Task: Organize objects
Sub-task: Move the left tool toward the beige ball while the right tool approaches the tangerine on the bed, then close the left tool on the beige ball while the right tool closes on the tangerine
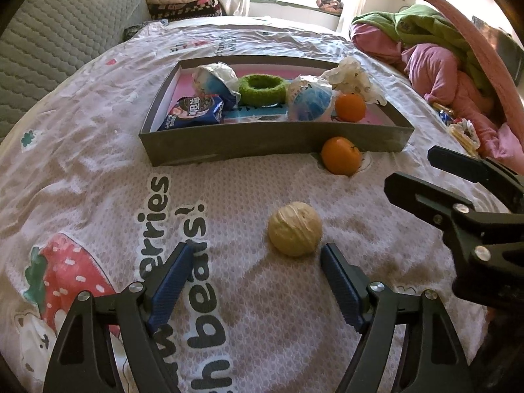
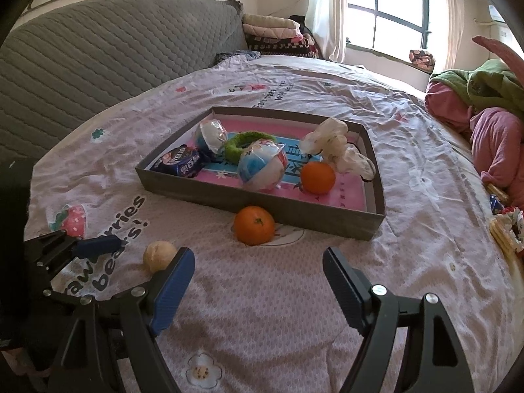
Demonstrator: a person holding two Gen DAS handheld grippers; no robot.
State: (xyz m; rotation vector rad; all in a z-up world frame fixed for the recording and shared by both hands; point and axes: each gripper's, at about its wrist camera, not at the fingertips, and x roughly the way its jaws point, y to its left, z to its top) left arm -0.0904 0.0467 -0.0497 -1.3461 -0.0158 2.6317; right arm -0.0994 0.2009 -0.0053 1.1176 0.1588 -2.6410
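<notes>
Both tools sit spread wide with nothing between their blue pads. My left tool (image 1: 253,255) hovers low over the bed sheet (image 1: 229,196), and the cream-coloured ball (image 1: 294,229) lies just ahead of it, close to the right fingertip (image 1: 330,255) but not inside the gap. My right tool (image 2: 258,262) hangs over the sheet too, its jaws parted; in its view the same ball (image 2: 159,255) sits just behind its left finger, and the left tool (image 2: 95,245) shows at the left edge.

Past the ball, one orange (image 1: 340,155) rests on the sheet, touching or nearly touching the near wall of the shallow grey box (image 1: 262,140). From the right wrist that orange (image 2: 253,225) lies almost straight ahead, between the fingers' line and the box (image 2: 327,219).

Inside the box I see a second orange (image 1: 350,107) near the right front, two wrapped blue-and-white balls (image 1: 309,103) (image 1: 214,82), a green fuzzy ring (image 1: 262,89) between them, a dark blue snack packet (image 1: 196,111) at the left front, and a crumpled white plastic bag (image 1: 350,77) at the right rear corner.

Farther right, a heap of pink and green bedding (image 1: 442,65) lies on the bed.
</notes>
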